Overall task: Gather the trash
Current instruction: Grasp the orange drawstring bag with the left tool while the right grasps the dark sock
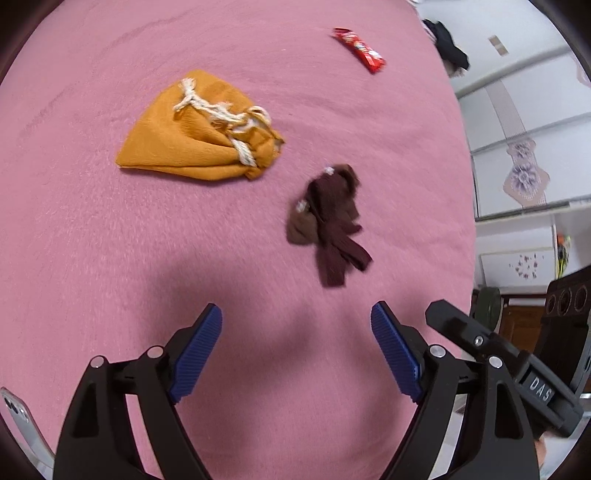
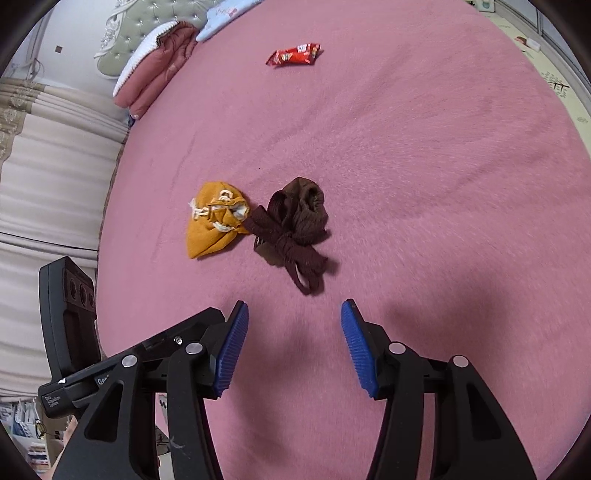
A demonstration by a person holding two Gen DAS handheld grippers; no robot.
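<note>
A pink bedspread carries three things. An orange drawstring pouch with a white cord lies beside a dark brown drawstring pouch. Farther off lies a red snack wrapper. My left gripper is open above bare bedspread, short of the brown pouch. My right gripper is also open, empty, its blue pads just short of the brown pouch's cord. Part of the other gripper's body shows at each view's edge.
A folded pink quilt and a padded headboard lie at the bed's far left in the right wrist view. Curtains hang beside the bed. White wardrobe doors and a dark garment stand past the bed's right edge.
</note>
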